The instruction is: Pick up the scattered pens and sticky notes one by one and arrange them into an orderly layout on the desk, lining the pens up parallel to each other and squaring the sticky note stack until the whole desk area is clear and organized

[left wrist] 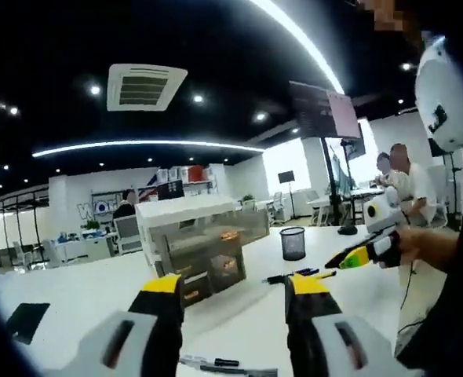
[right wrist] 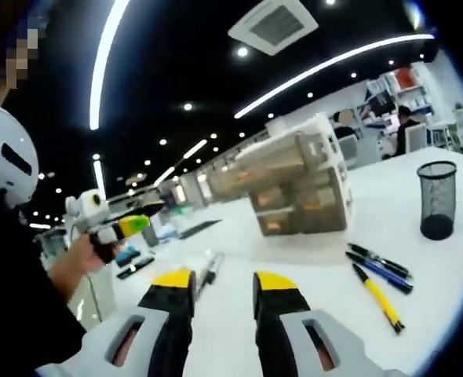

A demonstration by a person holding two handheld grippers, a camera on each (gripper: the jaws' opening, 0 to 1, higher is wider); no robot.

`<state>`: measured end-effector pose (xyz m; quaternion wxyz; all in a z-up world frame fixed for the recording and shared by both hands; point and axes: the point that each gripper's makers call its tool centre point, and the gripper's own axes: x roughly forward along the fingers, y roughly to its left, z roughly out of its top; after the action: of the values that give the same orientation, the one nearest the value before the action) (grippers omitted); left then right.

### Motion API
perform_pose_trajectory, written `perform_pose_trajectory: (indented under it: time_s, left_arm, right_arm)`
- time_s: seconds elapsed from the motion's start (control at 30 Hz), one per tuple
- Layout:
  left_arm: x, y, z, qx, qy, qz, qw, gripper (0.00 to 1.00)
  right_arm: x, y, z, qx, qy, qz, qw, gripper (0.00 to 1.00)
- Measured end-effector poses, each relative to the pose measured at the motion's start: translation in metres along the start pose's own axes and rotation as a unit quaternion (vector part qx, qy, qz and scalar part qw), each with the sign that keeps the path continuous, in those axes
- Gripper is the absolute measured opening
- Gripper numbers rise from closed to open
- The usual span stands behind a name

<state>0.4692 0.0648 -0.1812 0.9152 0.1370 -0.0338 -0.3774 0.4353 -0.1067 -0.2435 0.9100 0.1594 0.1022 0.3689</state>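
My left gripper (left wrist: 235,287) hangs open above the white desk (left wrist: 82,290) with nothing between its jaws. A few pens (left wrist: 300,275) lie just beyond its right jaw, and two more pens (left wrist: 216,364) lie below it at the near edge. My right gripper (right wrist: 224,280) is open too and holds nothing. A grey marker (right wrist: 209,271) lies just past its left jaw. To its right lie a black pen (right wrist: 379,259), a blue pen (right wrist: 377,272) and a yellow pen (right wrist: 377,297), roughly side by side. Each gripper also shows in the other's view, held in a hand (left wrist: 365,253) (right wrist: 118,228).
A clear drawer organiser (left wrist: 204,243) (right wrist: 302,184) stands mid-desk, with a black mesh pen cup (left wrist: 293,243) (right wrist: 436,199) beside it. A flat black item (left wrist: 26,320) lies at the desk's left. Small dark flat items (right wrist: 137,267) lie near the desk edge. People sit at desks behind.
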Motion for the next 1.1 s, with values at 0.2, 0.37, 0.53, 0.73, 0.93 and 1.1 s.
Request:
perform_pose_trajectory:
  time_s: [0.2,0.37,0.53,0.73,0.93,1.1]
  left_arm:
    - [-0.004,0.018,-0.011,0.068,0.035,0.001,0.9971,0.42]
    - [0.008,0.022,-0.018,-0.016,0.02,-0.012,0.9996,0.44]
    - [0.018,0.043,-0.014,-0.052,0.012,0.027,0.9982,0.48]
    - [0.021,0.045,-0.01,-0.053,0.02,0.028,0.998,0.48]
    - [0.001,0.048,-0.016,-0.061,0.028,0.055,0.9962,0.48]
    - [-0.033,0.053,-0.025,-0.068,0.036,0.098,0.9922,0.34]
  right_arm:
    - [-0.002,0.004,-0.002,-0.018,0.033,0.005,0.9993,0.28]
    - [0.001,0.0,-0.011,-0.019,0.046,-0.006,0.9987,0.31]
    - [0.009,0.004,-0.014,-0.021,0.05,0.004,0.9985,0.33]
    - [0.016,0.002,-0.008,-0.036,0.058,0.013,0.9976,0.35]
    - [0.03,0.021,-0.007,-0.073,0.084,0.06,0.992,0.37]
    - [0.033,0.035,-0.017,-0.098,0.13,0.092,0.9824,0.37]
